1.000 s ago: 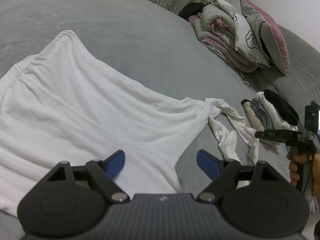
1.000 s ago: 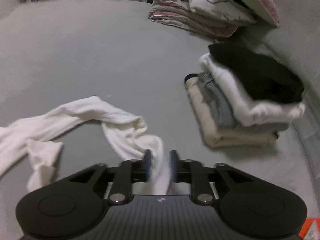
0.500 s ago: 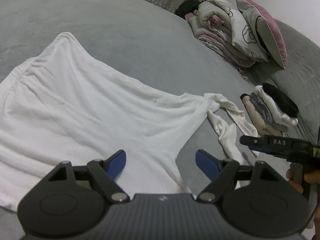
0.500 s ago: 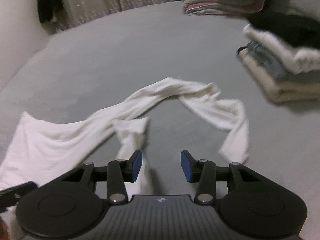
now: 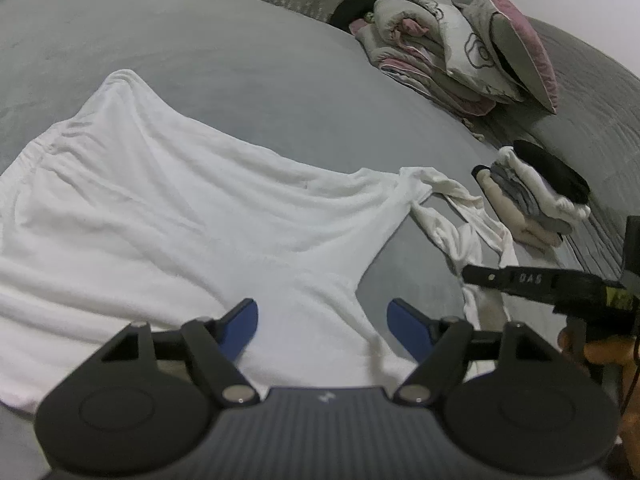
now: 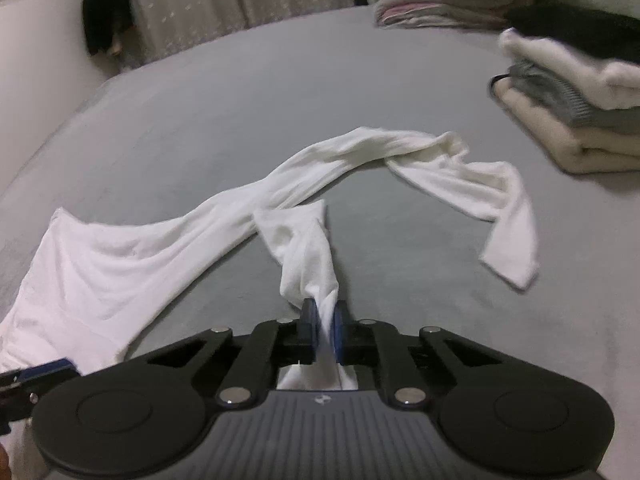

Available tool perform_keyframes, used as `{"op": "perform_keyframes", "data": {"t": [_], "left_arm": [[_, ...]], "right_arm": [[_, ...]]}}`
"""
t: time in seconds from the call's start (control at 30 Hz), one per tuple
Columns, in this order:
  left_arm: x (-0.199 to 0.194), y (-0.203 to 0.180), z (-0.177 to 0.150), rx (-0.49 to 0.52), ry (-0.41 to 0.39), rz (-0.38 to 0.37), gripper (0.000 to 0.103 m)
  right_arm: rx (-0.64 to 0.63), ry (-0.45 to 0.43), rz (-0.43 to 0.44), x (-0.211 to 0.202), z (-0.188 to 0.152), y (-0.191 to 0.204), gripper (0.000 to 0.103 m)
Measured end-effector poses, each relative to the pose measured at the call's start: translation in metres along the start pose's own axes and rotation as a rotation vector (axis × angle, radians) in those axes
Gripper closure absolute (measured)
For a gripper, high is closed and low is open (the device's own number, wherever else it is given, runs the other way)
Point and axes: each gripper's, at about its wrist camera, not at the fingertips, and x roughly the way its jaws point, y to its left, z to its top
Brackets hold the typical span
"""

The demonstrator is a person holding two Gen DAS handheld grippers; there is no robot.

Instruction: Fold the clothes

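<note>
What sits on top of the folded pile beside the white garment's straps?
A black folded item tops the folded pile, over white, grey and beige layers whose edges show. What lies beneath the pile is covered; only the grey bed cover shows around it.

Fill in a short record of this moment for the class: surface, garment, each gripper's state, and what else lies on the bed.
surface: grey bed
garment: white top spread out, its straps twisted towards the stack
left gripper: open, fingers over the top's lower edge, holding nothing
right gripper: has just been closing, now shut on a white strap
folded stack: beige, grey, white, black on top
bedding pile: far end, with a pink-edged pillow
</note>
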Motion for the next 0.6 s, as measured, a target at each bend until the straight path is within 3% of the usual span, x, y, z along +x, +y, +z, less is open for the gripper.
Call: {"op": "perform_keyframes", "data": {"t": [0.33, 0.6], "left_arm": [[-0.032, 0.017, -0.012, 0.017, -0.025, -0.030, 0.028], [-0.056, 0.041, -0.017, -0.027, -0.058, -0.005, 0.028]], "right_arm": [[0.079, -0.108, -0.212, -0.059, -0.017, -0.043, 0.093], [0.185, -0.135, -0.259, -0.097, -0.049, -0.074, 0.093]]}}
